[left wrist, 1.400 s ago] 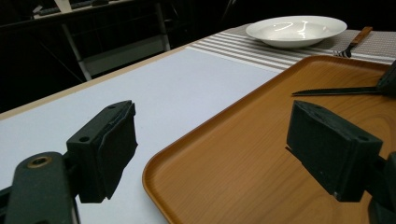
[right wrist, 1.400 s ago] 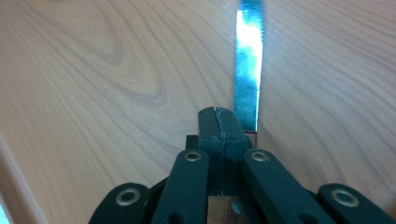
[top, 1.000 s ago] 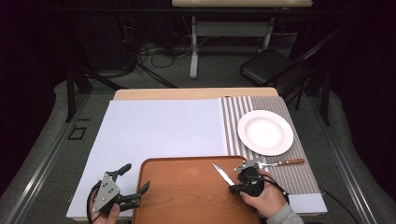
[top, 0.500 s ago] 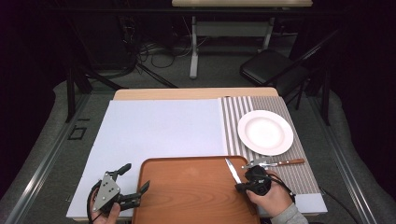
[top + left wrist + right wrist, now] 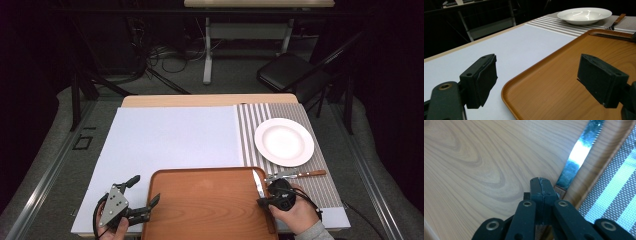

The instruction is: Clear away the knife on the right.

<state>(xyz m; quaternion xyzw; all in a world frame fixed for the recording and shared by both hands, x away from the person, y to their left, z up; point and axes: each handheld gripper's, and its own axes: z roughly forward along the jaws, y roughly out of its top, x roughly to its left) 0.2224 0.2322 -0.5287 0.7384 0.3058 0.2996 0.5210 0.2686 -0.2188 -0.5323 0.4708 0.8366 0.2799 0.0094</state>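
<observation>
A table knife (image 5: 258, 183) lies along the right inner edge of the brown wooden tray (image 5: 200, 172), blade pointing away from me. My right gripper (image 5: 262, 200) is shut on its handle end. In the right gripper view the jaws (image 5: 541, 186) are pressed together over the brown handle, and the shiny blade (image 5: 579, 152) runs up along the tray's rim (image 5: 599, 167). My left gripper (image 5: 145, 189) stands open at the tray's front left corner. Its pads (image 5: 482, 80) straddle the tray rim (image 5: 524, 77) with nothing between them.
A white plate (image 5: 284, 141) sits on the striped placemat (image 5: 250, 130) at the right. A fork (image 5: 295, 174) with a wooden handle lies on the mat just below it. A pale blue mat (image 5: 170, 135) covers the left and middle of the table. A chair (image 5: 287, 70) stands beyond.
The right gripper has shifted right with the knife. The blade has swung from pointing far-left to pointing straight away, now beside the tray's right rim. The left gripper has stayed put.
</observation>
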